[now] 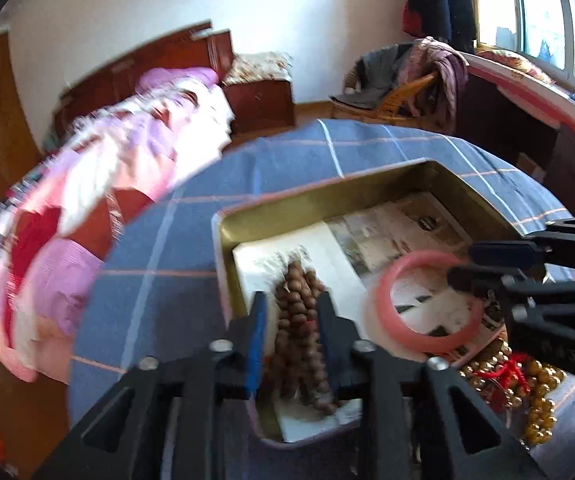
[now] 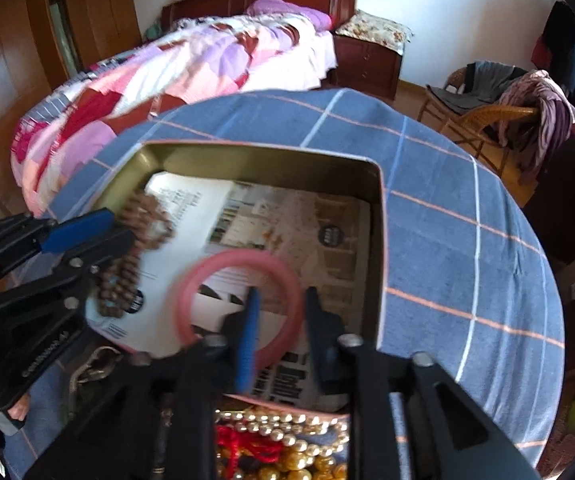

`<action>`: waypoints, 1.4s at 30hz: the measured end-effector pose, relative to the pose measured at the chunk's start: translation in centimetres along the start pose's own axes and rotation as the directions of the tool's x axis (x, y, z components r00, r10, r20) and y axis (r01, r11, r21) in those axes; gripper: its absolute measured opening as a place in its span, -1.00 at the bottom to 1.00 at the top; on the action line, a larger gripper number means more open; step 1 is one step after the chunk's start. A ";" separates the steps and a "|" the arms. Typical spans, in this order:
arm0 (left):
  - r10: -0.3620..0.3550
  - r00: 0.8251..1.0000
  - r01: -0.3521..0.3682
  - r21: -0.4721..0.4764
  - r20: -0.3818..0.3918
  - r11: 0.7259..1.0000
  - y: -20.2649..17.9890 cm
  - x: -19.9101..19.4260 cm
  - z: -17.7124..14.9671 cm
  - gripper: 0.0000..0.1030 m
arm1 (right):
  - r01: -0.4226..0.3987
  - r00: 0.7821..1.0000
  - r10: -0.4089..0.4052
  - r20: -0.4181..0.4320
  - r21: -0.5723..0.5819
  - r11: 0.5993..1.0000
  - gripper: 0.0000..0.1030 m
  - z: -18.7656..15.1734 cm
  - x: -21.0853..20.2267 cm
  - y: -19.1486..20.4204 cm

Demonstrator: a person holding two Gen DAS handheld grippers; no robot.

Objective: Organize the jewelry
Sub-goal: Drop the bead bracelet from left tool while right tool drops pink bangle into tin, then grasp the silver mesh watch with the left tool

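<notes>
The desk (image 2: pixel 447 208), under blue checked cloth, carries an open gold-lined rectangular tin (image 2: pixel 247 160). Above it the left tool (image 1: pixel 292 312) pinches a limp, bunching strand of brown wooden beads (image 1: pixel 299 320); the right tool (image 2: pixel 279 312) pinches the rim of a rigid, slippery pink bangle (image 2: pixel 235 260).

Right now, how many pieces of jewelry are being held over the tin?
2: brown bead strand in the left gripper, pink bangle in the right gripper. More gold beads lie outside the tin.

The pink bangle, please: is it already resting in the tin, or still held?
Held: the right gripper is shut on the pink bangle, above the tin; contact with the paper lining is unclear.
</notes>
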State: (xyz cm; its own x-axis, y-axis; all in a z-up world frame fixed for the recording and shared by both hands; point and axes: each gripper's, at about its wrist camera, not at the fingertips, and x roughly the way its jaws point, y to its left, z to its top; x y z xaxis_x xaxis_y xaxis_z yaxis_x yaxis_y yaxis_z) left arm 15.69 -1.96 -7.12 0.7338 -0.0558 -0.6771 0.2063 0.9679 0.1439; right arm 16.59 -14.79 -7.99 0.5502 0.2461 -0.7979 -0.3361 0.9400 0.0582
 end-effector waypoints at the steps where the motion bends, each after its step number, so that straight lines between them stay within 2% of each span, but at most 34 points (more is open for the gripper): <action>1: 0.008 0.999 -0.008 0.003 0.034 1.000 0.0 -0.8 0.2 -0.05 | 0.012 1.000 -0.012 0.023 -0.002 1.000 0.03 0.0 -0.5 0.1; 2: 0.018 0.997 -0.018 0.003 0.072 1.000 0.0 -1.8 0.4 0.33 | 0.020 0.999 -0.020 0.046 -0.005 1.000 0.09 0.0 -1.0 0.2; 4: 0.030 0.988 -0.030 0.001 0.151 1.000 0.5 -3.9 0.6 0.55 | 0.036 0.996 -0.035 0.083 -0.013 0.999 0.10 0.0 -2.1 0.4; 5: 0.027 0.983 -0.028 0.004 0.180 1.000 0.7 -4.9 0.6 0.55 | 0.043 0.994 -0.042 0.099 -0.017 0.999 0.10 -0.1 -2.7 0.4; 7: 0.045 0.981 -0.047 0.002 0.189 0.999 1.0 -5.9 0.5 0.55 | 0.052 0.991 -0.049 0.124 -0.019 0.998 0.11 -0.3 -3.7 0.4; 9: 0.074 0.981 -0.073 -0.008 0.178 0.997 1.5 -6.6 0.1 0.55 | 0.064 0.987 -0.061 0.146 -0.015 0.998 0.25 -0.7 -4.7 0.3; 17: 0.134 0.987 -0.125 -0.098 0.093 0.987 2.4 -8.2 -4.2 0.55 | 0.100 0.978 -0.099 0.182 0.004 0.995 0.30 -4.3 -7.1 0.3; 22: 0.099 0.994 -0.092 -0.125 0.046 0.988 1.6 -7.9 -5.9 0.55 | 0.123 0.978 -0.123 0.169 0.008 0.992 0.33 -6.3 -7.2 0.1; 29: 0.010 1.000 -0.009 -0.123 0.012 0.992 -0.4 -7.1 -7.1 0.54 | 0.101 0.976 -0.118 0.184 0.098 0.990 0.46 -7.9 -7.5 -1.7; 30: 0.002 1.000 -0.002 -0.119 0.004 0.993 -0.8 -6.9 -7.2 0.54 | 0.102 0.977 -0.120 0.178 0.105 0.989 0.46 -7.8 -7.4 -1.9; 32: -0.013 1.000 0.013 -0.114 -0.003 0.993 -1.1 -6.6 -7.4 0.31 | 0.106 0.977 -0.124 0.176 0.110 0.988 0.46 -7.9 -7.3 -2.1; 37: -0.053 0.998 0.050 -0.130 -0.022 0.990 -1.0 -6.1 -7.7 0.11 | 0.103 0.978 -0.121 0.172 0.111 0.988 0.46 -8.1 -7.1 -2.2; 42: -0.085 0.996 0.082 -0.107 -0.027 0.991 -1.5 -5.9 -7.8 -0.22 | 0.103 0.979 -0.119 0.163 0.104 0.989 0.46 -8.4 -6.6 -1.8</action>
State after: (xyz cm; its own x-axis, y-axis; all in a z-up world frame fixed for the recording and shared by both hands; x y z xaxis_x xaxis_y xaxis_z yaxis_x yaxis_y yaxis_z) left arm 6.01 -1.20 -8.93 0.6960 -0.1315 -0.7059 0.1953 0.9807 0.0099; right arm 7.13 -20.11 -7.88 0.7034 0.1673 -0.6909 -0.1961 0.9799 0.0376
